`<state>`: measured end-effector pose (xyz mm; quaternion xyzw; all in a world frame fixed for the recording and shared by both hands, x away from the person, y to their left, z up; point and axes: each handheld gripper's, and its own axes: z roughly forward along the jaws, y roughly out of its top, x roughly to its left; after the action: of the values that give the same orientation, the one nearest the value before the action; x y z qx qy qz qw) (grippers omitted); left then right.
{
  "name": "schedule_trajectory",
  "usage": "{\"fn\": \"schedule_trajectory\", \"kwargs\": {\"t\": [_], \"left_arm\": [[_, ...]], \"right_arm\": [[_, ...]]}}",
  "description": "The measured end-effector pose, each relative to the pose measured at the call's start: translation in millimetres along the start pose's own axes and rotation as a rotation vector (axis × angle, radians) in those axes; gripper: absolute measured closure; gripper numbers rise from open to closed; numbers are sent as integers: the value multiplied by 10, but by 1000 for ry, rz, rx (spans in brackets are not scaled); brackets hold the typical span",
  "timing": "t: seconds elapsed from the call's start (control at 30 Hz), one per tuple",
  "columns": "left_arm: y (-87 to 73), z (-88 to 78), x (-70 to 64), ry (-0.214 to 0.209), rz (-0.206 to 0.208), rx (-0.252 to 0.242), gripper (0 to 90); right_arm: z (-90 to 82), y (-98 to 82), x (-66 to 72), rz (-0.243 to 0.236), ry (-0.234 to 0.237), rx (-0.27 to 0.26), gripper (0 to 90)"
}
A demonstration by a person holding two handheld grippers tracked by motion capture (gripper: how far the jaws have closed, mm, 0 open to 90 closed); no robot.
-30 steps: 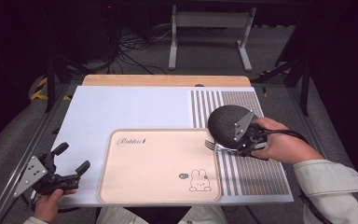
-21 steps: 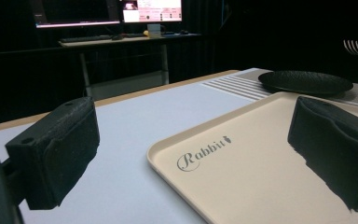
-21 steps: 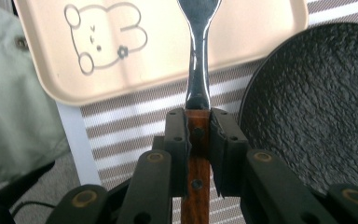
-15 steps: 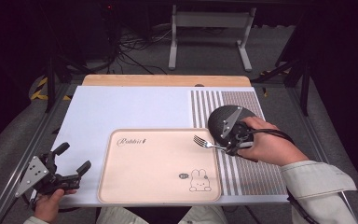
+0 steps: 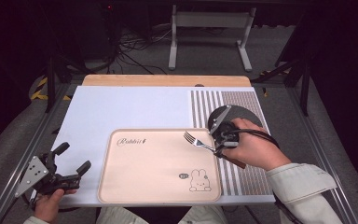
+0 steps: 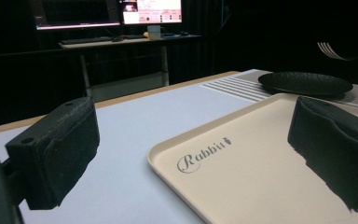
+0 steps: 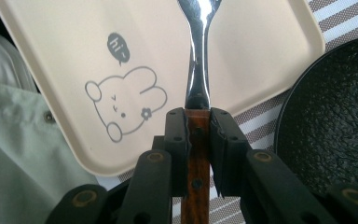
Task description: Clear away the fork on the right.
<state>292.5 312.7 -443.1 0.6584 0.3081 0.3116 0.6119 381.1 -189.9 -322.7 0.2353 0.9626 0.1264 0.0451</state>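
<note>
Fork (image 7: pixel 198 70) is pinched at its wooden handle by right gripper (image 7: pixel 198 135) above tray (image 5: pixel 140 177); left gripper (image 5: pixel 70 161) rests spread wide.

Beyond the far edge of my table (image 5: pixel 121 107), a white metal stand (image 5: pixel 209 21) sits on the floor with cables (image 5: pixel 130 51) to its left. Lit monitors (image 6: pixel 151 9) glow above a desk (image 6: pixel 121 42).

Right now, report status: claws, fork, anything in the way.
Right claw shut on fork by its wooden handle, tines over the beige tray. Left claw open, empty, at the mat's left edge. Black plate close beside the right claw.
</note>
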Motion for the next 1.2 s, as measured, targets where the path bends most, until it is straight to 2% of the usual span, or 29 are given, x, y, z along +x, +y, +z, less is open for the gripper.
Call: {"fn": "schedule_trajectory", "kwargs": {"t": [0.03, 0.07, 0.1, 0.17, 0.37, 0.47, 0.7, 0.9, 0.97, 1.07, 1.1, 1.2], "left_arm": [[0, 1, 1, 0, 0, 0, 27], [3, 3, 2, -2, 0, 1, 27], [3, 5, 1, -2, 1, 1, 27], [2, 9, -2, -4, 1, 3, 26], [2, 1, 5, -1, -1, -1, 27], [4, 1, 2, -2, 0, -1, 27], [4, 2, 5, -2, 0, -2, 27], [7, -2, 3, -2, 2, -2, 27], [7, -2, 7, -1, 3, -3, 27], [8, -2, 5, -2, 2, -3, 27], [8, -1, 3, -2, 2, -2, 27], [10, -5, 2, -4, 4, 0, 27]], "right_arm": [[4, 15, 8, 13, 0, -2, 787], [6, 53, 35, 59, -22, -5, 788], [8, 66, 38, 63, -30, -13, 788], [3, 97, 61, 111, -34, -30, 788], [43, 160, 121, 198, -32, -41, 788], [74, 193, 153, 221, -27, -46, 788], [148, 258, 231, 340, -72, -47, 788], [232, 285, 258, 369, -72, -44, 788], [269, 297, 271, 381, -50, -48, 788], [314, 313, 288, 395, -45, -49, 788], [349, 321, 289, 414, -15, -56, 788], [411, 332, 294, 430, -12, -66, 788]]}}
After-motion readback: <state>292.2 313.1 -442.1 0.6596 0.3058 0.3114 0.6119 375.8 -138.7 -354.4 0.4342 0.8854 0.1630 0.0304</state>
